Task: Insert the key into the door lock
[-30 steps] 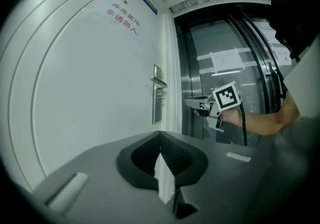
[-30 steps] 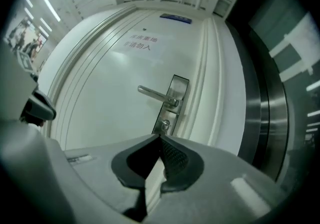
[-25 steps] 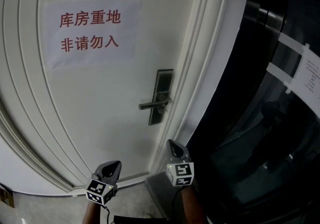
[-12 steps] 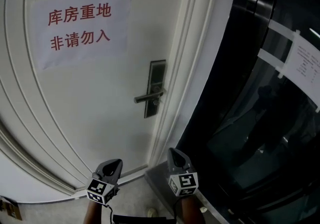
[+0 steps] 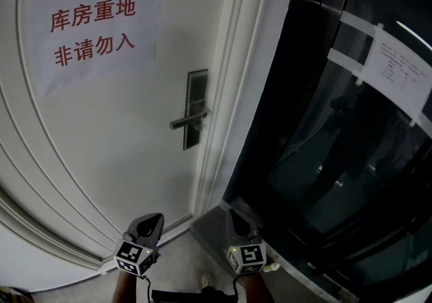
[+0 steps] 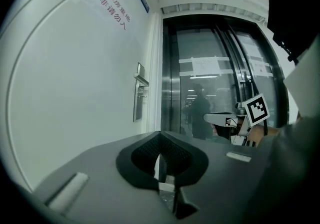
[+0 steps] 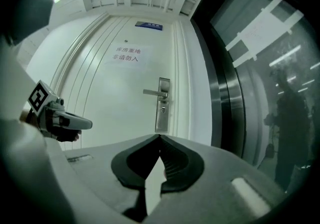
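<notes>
The right gripper [image 7: 160, 138] is seen clenched, its jaws brought together at the tips. Nothing that can be read as a key is made out between them; only pale door surface is seen through the gap behind the tips. The left gripper [image 6: 160, 137] is likewise clenched tip to tip. Low in its narrow slit a small pale and grey patch is seen, which cannot be told for a key or for the floor beyond. Both are held low and side by side before the door [image 5: 121, 133], well apart from it, the left one in front of the leaf and the right one nearer the dark glass wall [image 5: 337, 153]. The door lock [image 5: 196, 109] is found on a metal plate at the leaf's right edge, with the lever handle [image 5: 186, 121] set across it and the keyhole part just below the handle. In the right gripper view the lock is seen almost straight above the jaws. Whether anything already sits in the keyhole is too small to be told. A paper notice [image 5: 94, 32] with red characters is fixed to the leaf, up and to the left of the plate. Of the insertion nothing can be counted as done, it is judged, since the lock is not yet reached by either gripper. The key has yet to be brought up to the plate, lined with the keyhole and pushed in.
</notes>
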### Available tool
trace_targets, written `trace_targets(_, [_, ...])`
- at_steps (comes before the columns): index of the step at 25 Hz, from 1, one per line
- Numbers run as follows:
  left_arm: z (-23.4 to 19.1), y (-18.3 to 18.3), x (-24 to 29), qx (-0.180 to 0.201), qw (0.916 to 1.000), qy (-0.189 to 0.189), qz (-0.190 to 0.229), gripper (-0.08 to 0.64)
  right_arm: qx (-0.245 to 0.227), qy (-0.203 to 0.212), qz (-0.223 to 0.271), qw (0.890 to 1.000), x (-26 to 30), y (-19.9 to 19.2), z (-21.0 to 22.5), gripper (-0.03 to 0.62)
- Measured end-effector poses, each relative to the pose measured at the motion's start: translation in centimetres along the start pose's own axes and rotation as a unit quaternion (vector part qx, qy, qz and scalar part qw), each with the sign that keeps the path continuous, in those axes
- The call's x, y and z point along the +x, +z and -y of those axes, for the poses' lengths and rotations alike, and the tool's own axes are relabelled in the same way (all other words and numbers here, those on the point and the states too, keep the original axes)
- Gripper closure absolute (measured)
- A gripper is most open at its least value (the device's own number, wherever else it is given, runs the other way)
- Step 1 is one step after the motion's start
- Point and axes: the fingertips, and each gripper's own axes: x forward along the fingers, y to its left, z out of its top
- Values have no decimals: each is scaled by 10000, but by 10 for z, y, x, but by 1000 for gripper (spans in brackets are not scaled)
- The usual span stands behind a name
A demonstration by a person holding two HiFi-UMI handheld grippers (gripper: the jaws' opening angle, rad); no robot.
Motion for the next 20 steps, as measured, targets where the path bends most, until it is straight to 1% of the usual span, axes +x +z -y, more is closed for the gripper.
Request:
trace_targets(2, [5,-1,0,3,9999,-126,-18,557,17,-127,-68,9999,-13,-5,1,591])
trace_targets(4, [11,-2,0,19,9996,-263,-42,557,133,-278,-111,9995,-26,-8,5,591])
trace_targets(8, [25,-3,3,51,9983,-585,-53,557,263,-652,-94,9975,-53,-10,14,591])
trace_targets(12, [39,-2,7,94,9962,-868,-70,557,223,-934,-145,9953,-77,-17,18,591])
trace_targets(15, [45,-1,10,142,9943,-1052,-79,557,283,-1138,-164,9930,-91,-21,20,591])
trace_targets(20, [63,-4,16,147,9913,-1302,-118,557,253,-1353,-168,9903,-114,-26,26,591])
